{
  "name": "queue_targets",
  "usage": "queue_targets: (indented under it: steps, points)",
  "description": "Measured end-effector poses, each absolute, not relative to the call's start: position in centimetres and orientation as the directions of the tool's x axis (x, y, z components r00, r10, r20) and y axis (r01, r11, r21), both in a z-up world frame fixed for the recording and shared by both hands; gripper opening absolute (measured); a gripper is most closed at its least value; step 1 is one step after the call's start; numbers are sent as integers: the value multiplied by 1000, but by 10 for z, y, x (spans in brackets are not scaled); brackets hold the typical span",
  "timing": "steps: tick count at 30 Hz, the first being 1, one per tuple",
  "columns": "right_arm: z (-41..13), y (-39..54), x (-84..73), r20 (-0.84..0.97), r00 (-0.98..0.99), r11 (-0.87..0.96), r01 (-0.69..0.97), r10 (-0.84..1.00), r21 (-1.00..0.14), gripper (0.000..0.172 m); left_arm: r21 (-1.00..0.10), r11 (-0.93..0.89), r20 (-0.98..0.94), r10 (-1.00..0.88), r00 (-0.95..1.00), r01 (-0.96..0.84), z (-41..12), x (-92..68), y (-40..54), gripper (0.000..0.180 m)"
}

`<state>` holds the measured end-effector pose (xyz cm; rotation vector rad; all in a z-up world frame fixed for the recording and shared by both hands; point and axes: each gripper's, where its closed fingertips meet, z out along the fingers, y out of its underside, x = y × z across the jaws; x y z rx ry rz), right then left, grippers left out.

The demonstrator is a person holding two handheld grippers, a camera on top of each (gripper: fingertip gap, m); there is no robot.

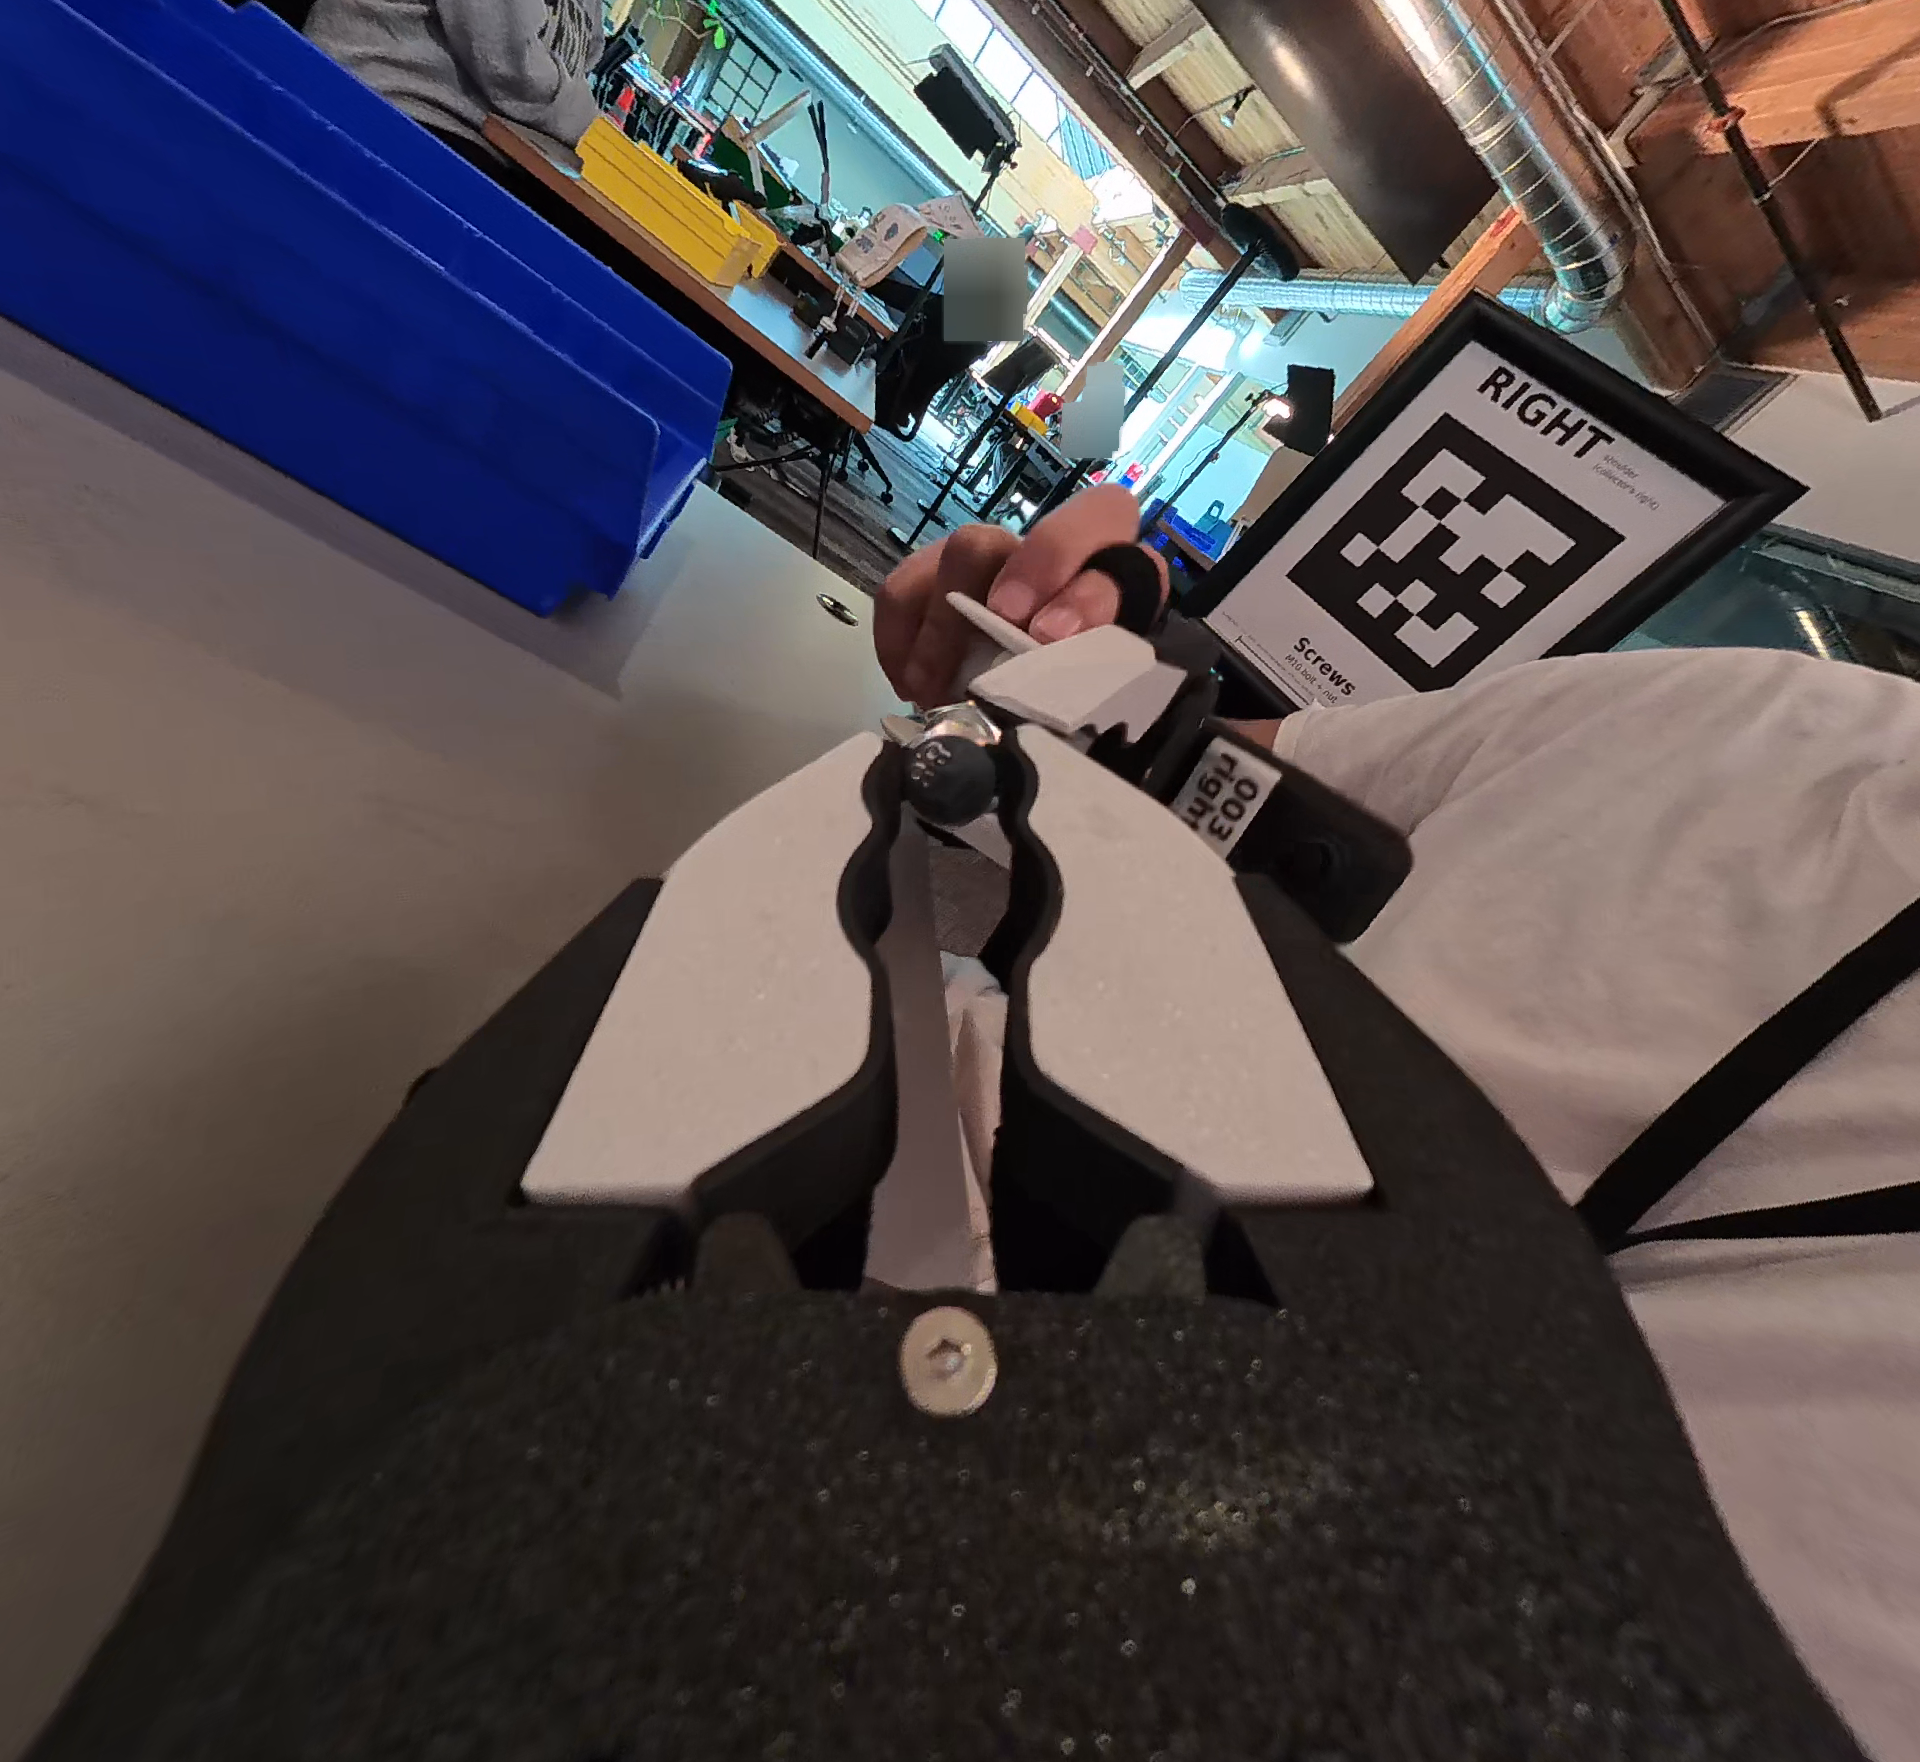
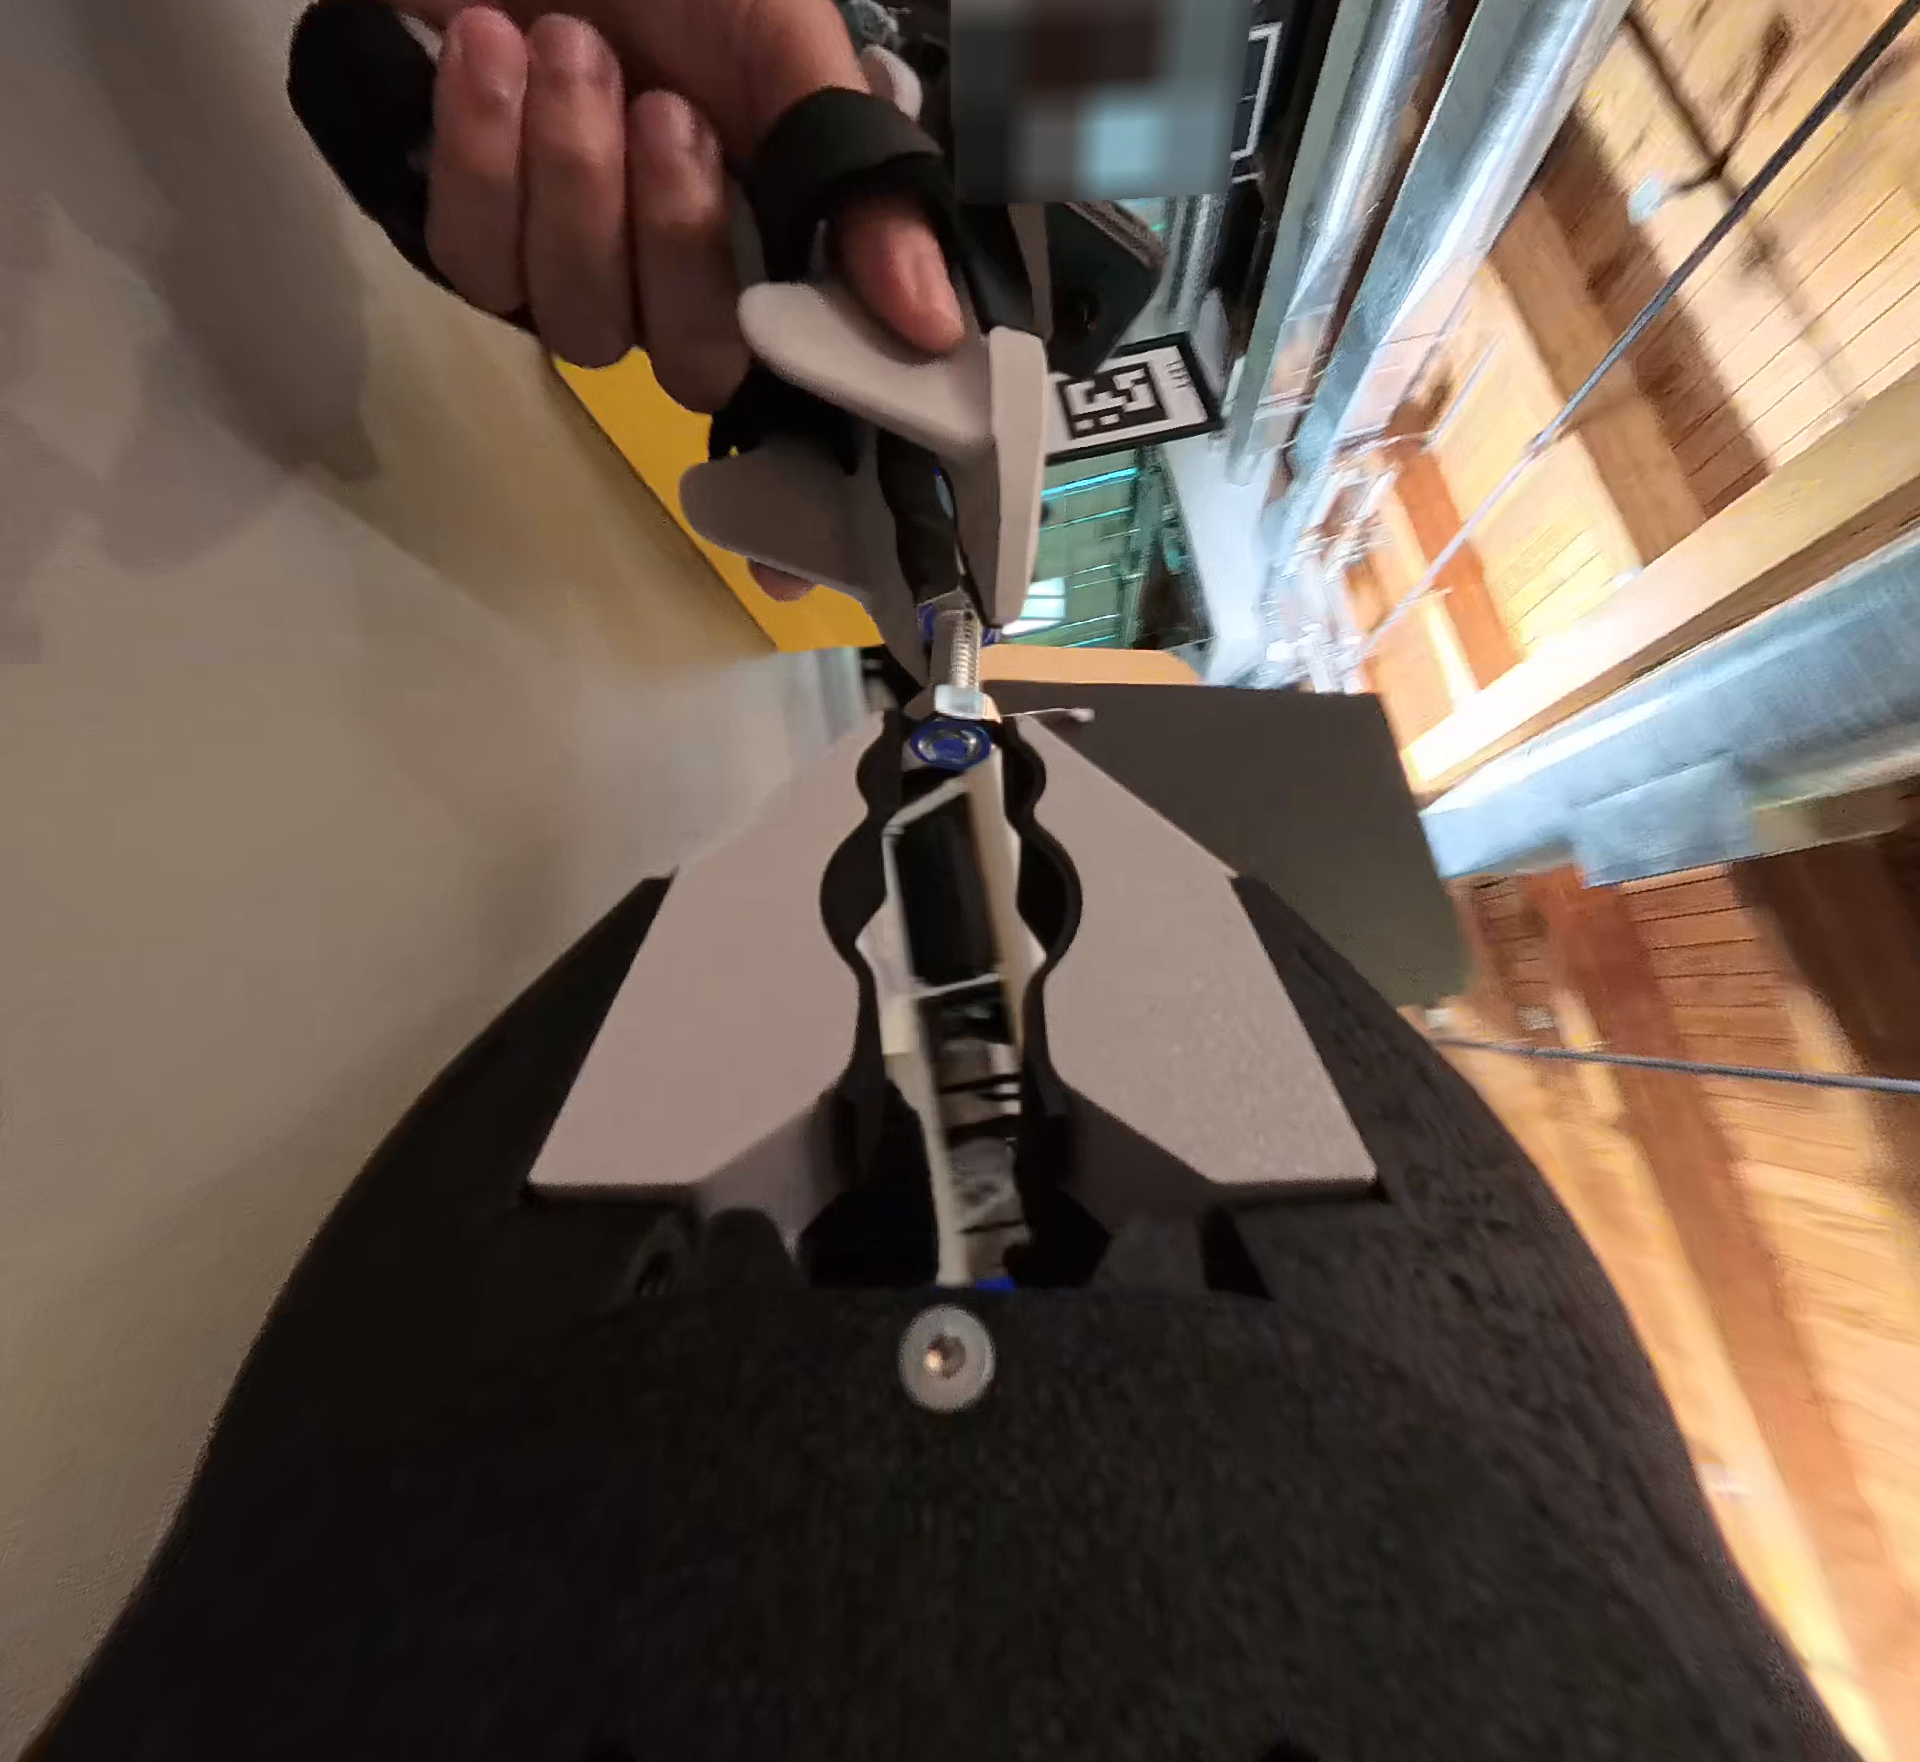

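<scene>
Left gripper (image 1: 948,782): nearest the camera in the left wrist view; its two pale fingers are closed on the dark round head of a bolt (image 1: 945,777), clamping it in the notch at the tips. Held by the head, the bolt's threaded shank points away, toward the other tool.

Bolt shank: in the right wrist view the silver threaded shank (image 2: 961,650) runs bare between the left gripper's fingertips above and the nut below. The grip on the head probably keeps the bolt from spinning.

Right gripper (image 2: 951,725): its fingers are closed on a silver hex nut (image 2: 961,700), which sits on the end of the shank right at the fingertips. A blue-rimmed round face shows just behind the nut between the pads; I cannot tell what it is.

Alignment: the two tools meet tip to tip, so bolt and nut share one axis, raised off the table.

Hands: the person's right hand (image 1: 997,585) wraps the right tool's handle, a black strap over one finger; the left hand (image 2: 582,154) does the same on the left tool.

Table (image 1: 260,777): pale surface beneath and to the side.

Blue bin (image 1: 312,258): on the table, well apart from the grippers.

Framed marker sign (image 1: 1486,528): stands upright beyond the right hand.

Far background: workshop benches with a yellow bin (image 1: 665,206), a seated person in grey, ducts overhead.
</scene>
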<state>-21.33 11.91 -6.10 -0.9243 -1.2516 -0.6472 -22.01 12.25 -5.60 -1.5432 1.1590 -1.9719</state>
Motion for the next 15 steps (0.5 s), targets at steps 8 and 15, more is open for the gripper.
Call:
queue_targets:
  steps: [8,15]
  points:
    - [-60,117,-218,16,580,-74,131,814,-989,18,-875,-456,483,-814,-323,-161,-52,-224,120,17]
    - [-56,117,-218,-844,27,-785,-353,535,-509,18,-934,-334,357,-887,-293,-126,-49,-224,119,17]
